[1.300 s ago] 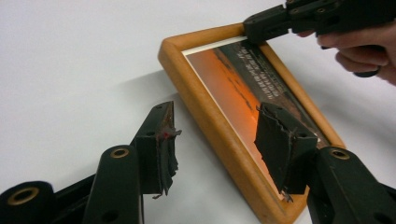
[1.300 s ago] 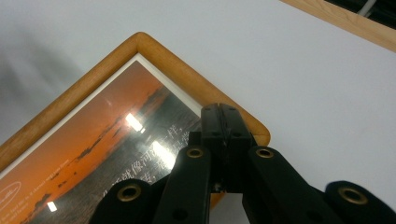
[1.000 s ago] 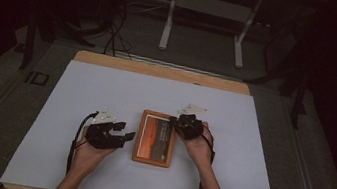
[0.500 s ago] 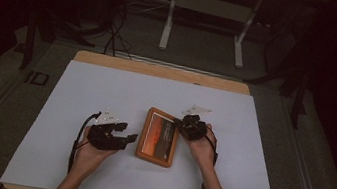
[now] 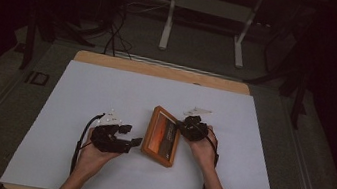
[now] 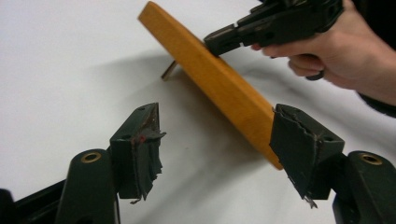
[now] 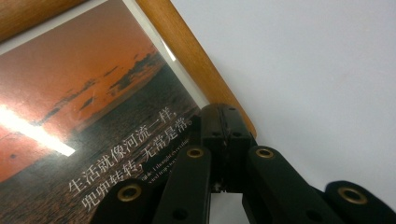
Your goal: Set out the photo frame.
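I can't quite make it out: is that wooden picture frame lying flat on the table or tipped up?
Tipped up. In the left gripper view the picture frame slants off the white table, its prop showing beneath, while the right gripper clamps one edge.

Wooden frame with an orange sunset picture and white Chinese text, tilted up on its rear stand, near the white table's middle.

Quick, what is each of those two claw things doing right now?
Left gripper: open, jaws just widened, gripping nothing.
Right gripper: shut on the picture frame.
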`<control>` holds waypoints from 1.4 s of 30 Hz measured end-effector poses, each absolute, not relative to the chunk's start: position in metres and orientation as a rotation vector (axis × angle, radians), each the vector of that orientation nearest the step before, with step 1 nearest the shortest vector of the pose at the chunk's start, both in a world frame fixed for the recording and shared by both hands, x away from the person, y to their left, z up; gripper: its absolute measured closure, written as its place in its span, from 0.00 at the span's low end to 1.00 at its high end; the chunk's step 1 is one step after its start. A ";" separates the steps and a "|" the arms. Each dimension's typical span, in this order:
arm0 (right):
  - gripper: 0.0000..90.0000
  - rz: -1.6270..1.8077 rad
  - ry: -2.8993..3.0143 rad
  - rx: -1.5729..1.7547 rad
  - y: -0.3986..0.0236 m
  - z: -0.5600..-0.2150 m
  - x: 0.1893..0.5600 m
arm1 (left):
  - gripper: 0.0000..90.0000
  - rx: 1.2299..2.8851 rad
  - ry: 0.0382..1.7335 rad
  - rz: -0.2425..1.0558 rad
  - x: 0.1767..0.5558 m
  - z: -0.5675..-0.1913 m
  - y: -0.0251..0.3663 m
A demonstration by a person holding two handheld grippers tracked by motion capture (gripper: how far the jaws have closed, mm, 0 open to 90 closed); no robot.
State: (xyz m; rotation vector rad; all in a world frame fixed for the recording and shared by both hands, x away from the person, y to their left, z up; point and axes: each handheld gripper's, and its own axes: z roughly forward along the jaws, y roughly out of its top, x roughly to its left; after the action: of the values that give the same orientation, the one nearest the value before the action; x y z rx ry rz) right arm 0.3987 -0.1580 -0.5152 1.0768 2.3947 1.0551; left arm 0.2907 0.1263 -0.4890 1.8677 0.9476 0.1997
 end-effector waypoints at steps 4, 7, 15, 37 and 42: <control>1.00 1.060 2.394 1.080 -0.158 -0.515 0.398 | 0.34 1.872 0.936 0.153 0.289 -0.490 0.120; 1.00 1.056 2.398 1.074 -0.158 -0.515 0.398 | 0.32 1.863 0.941 0.111 0.290 -0.492 0.115; 1.00 1.061 2.395 1.075 -0.158 -0.516 0.398 | 0.33 1.886 0.969 0.092 0.291 -0.497 0.098; 1.00 1.077 2.388 1.075 -0.159 -0.517 0.398 | 0.50 1.884 1.073 -0.047 0.305 -0.508 0.080; 1.00 1.063 2.395 1.064 -0.159 -0.516 0.398 | 0.52 1.884 1.094 -0.086 0.309 -0.510 0.076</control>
State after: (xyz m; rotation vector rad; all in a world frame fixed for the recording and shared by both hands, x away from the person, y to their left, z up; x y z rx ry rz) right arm 0.3979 -0.1587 -0.5157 1.0642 2.3954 1.0631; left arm 0.3087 0.0761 -0.5097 1.8839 1.0936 -0.0864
